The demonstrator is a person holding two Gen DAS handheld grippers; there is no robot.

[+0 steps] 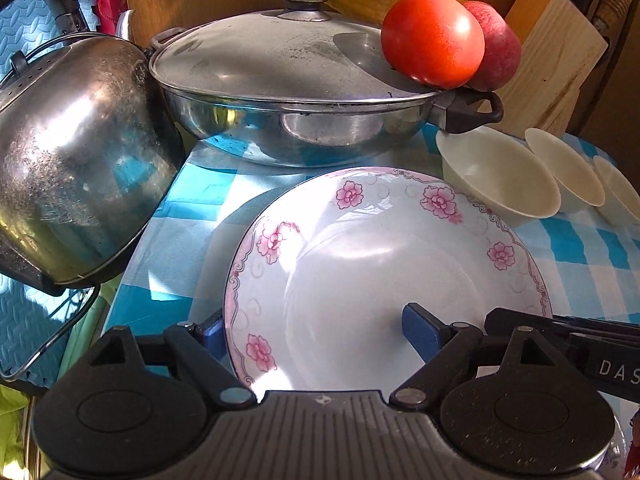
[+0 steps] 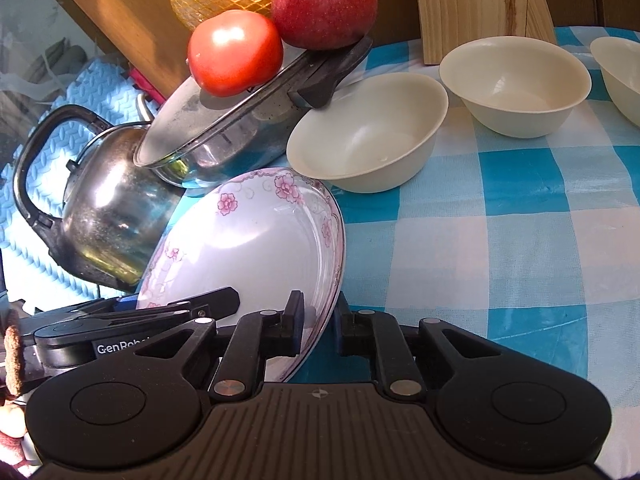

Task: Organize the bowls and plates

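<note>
The right gripper [image 2: 318, 326] pinched the near rim of the floral plate [image 2: 256, 240], tilted up off the checked tablecloth [image 2: 500, 248]. The left gripper [image 1: 316, 330] straddled the same plate [image 1: 384, 272], its pads wide on either edge; whether they pressed it I could not tell. Glazed, smooth porcelain could likely slip from so narrow a bite, or knock the dull steel kettle [image 2: 108, 208] just left. Ahead stood matte cream bowls [image 2: 372, 136]. Beyond, a tomato [image 2: 236, 52] and apple [image 2: 324, 4] perched on the lidded pan [image 2: 224, 120]; a bump might roll them.
</note>
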